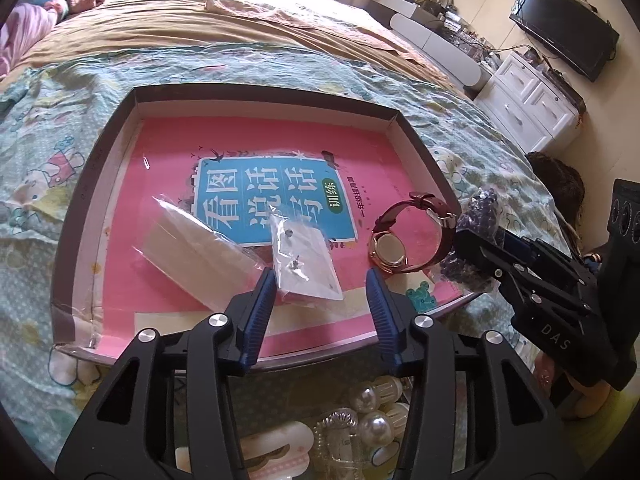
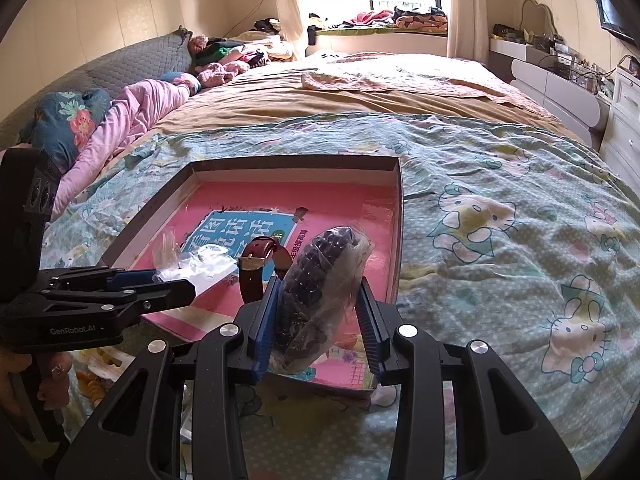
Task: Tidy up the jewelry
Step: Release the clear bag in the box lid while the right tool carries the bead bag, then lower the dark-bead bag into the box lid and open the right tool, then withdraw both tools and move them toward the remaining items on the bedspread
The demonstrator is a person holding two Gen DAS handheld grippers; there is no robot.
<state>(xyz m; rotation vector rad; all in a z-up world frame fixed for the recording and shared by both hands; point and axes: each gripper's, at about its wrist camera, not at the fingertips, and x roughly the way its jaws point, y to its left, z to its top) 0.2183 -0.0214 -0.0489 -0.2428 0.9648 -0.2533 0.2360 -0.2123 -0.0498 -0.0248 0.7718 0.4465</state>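
Right wrist view: the right gripper (image 2: 320, 312) clamps a clear bag of dark beads (image 2: 320, 276) over the near edge of the shallow box (image 2: 288, 166) on the bed. The left gripper (image 1: 322, 304) hangs with jaws parted and empty above a small earring packet (image 1: 304, 264), the red-strapped watch (image 1: 408, 240) lying beyond. The beads appear on their way into the box; lowering and letting go likely comes next.

occluded: red-strapped gold watch (image 2: 256, 264) — dial behind right gripper's finger | cut off: pearl hair clips (image 1: 374, 412) — bottom edge

Left gripper (image 1: 322, 292) agape, right gripper (image 2: 318, 320) clamped
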